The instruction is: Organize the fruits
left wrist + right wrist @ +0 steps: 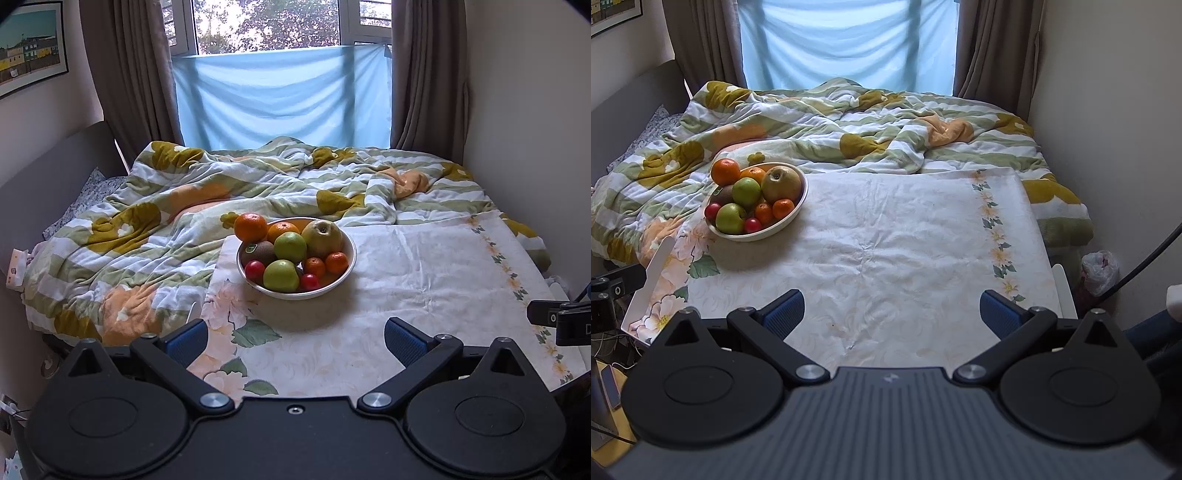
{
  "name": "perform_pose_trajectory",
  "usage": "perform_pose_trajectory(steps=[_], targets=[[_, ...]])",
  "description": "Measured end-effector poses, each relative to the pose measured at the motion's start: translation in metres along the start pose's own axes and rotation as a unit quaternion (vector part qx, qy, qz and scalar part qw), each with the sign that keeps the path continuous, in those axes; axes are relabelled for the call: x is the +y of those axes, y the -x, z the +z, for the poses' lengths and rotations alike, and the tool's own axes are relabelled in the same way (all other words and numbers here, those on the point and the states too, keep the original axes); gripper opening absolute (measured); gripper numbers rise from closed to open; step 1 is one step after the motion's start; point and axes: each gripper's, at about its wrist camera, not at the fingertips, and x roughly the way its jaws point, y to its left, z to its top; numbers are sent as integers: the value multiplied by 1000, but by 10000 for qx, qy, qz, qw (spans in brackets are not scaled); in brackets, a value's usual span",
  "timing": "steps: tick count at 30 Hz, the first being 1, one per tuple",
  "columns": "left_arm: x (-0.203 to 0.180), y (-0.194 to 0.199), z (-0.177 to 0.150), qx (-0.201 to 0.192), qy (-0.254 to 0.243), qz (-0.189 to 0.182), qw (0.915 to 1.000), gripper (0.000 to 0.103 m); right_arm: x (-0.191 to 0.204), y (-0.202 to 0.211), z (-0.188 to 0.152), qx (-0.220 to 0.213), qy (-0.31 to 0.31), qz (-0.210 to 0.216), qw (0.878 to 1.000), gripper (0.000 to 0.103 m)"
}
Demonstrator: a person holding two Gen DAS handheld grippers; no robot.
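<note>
Left gripper (295,341) and right gripper (892,314) both gape wide, holding nothing. Fruit bowl (343,275) sits on the floral cloth (424,280), well apart from both.

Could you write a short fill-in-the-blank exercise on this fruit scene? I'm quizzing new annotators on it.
1. All the fruit sits in one white ____ on the floral cloth.
2. The largest orange rests at the bowl's far-____ rim.
3. The kiwi bears a small green ____.
4. Both the left gripper and right gripper are ____ and hold nothing.

Missing words: bowl; left; sticker; open
</note>
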Motion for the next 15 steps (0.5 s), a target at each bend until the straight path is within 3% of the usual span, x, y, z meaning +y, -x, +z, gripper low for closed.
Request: perform_pose_trajectory(steps=[15], targets=[[1,-6,2,81,-20,-95,9999,103,1,-2,2,16,-20,-18,10000,103]])
